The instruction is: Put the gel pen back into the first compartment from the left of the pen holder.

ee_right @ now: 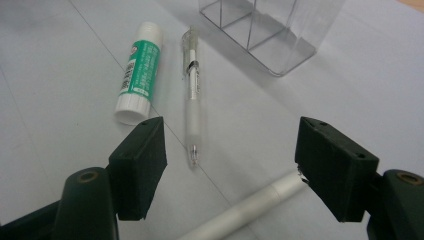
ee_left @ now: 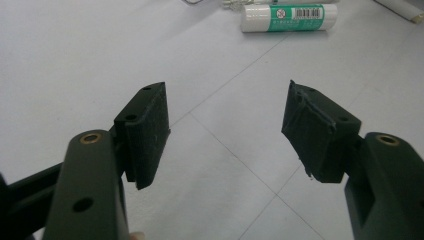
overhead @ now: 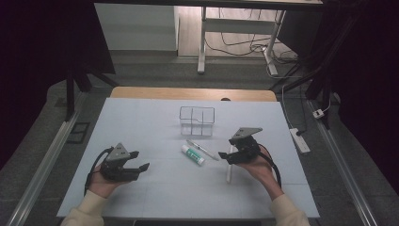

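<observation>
Two grippers over the white counter [overhead: 155,188] from the high view: left gripper [overhead: 139,160] jaws apart and empty, right gripper [overhead: 225,148] near the clear pen [overhead: 202,149]. Beside it lies the glue stick [overhead: 193,155], before the clear organizer [overhead: 197,120].

Left gripper view: jaws wide, glue stick [ee_left: 289,17] far ahead.

Right gripper view: jaws gaping, nothing held; the clear pen [ee_right: 192,95], frosted barrel, black clip, lies flat between glue stick [ee_right: 138,72] and organizer [ee_right: 265,30], a silver-white marker [ee_right: 250,205] below.

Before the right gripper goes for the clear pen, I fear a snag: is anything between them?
Nothing visible: the right gripper is open, with bare table up to the clear pen; the glue stick lies beside it.
</observation>
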A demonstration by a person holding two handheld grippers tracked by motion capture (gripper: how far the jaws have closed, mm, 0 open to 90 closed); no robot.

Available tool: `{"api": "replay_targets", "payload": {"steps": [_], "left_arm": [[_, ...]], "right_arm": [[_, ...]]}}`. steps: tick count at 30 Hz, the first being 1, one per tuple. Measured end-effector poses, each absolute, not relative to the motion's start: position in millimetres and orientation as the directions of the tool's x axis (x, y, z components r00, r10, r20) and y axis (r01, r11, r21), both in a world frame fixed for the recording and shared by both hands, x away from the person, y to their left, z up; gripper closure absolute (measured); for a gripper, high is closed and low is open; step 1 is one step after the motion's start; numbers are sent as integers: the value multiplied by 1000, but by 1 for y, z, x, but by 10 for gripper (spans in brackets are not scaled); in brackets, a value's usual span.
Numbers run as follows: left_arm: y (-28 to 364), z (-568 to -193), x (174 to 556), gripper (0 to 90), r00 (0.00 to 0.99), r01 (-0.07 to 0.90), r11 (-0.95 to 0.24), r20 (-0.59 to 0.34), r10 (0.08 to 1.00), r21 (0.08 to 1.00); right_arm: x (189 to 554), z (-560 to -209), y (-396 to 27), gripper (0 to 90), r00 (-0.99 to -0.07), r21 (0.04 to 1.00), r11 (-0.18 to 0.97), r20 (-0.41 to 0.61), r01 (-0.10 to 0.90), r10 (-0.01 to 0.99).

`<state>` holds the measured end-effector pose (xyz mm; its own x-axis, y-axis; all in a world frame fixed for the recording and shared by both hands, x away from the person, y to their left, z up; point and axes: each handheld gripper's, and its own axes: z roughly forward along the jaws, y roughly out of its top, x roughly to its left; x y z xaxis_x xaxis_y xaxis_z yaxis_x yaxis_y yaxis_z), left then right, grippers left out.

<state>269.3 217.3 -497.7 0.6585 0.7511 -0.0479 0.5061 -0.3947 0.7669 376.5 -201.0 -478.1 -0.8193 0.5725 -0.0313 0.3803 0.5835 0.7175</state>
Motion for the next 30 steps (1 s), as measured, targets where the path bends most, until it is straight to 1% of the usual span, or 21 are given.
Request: {"api": "replay_targets", "payload": {"steps": [10, 15, 22, 27, 30], "left_arm": [[217, -499, 270, 352, 658, 509, -396, -49, 752, 764], [218, -499, 270, 352, 659, 509, -397, -49, 750, 763], [218, -500, 272, 350, 663, 513, -397, -58, 746, 761], [217, -500, 272, 350, 663, 513, -397, -58, 746, 761], [218, -500, 272, 349, 663, 513, -397, -58, 746, 761]], "right_arm": [[386, -482, -176, 300, -842, 665, 643, -38, 380, 538], [392, -486, -168, 305, -841, 639, 655, -23, 404, 541], [399, -493, -159, 327, -848, 605, 687, -37, 403, 529], [403, -498, -153, 353, -846, 581, 698, -30, 419, 532], [405, -501, -149, 373, -853, 568, 713, -34, 412, 520]]}}
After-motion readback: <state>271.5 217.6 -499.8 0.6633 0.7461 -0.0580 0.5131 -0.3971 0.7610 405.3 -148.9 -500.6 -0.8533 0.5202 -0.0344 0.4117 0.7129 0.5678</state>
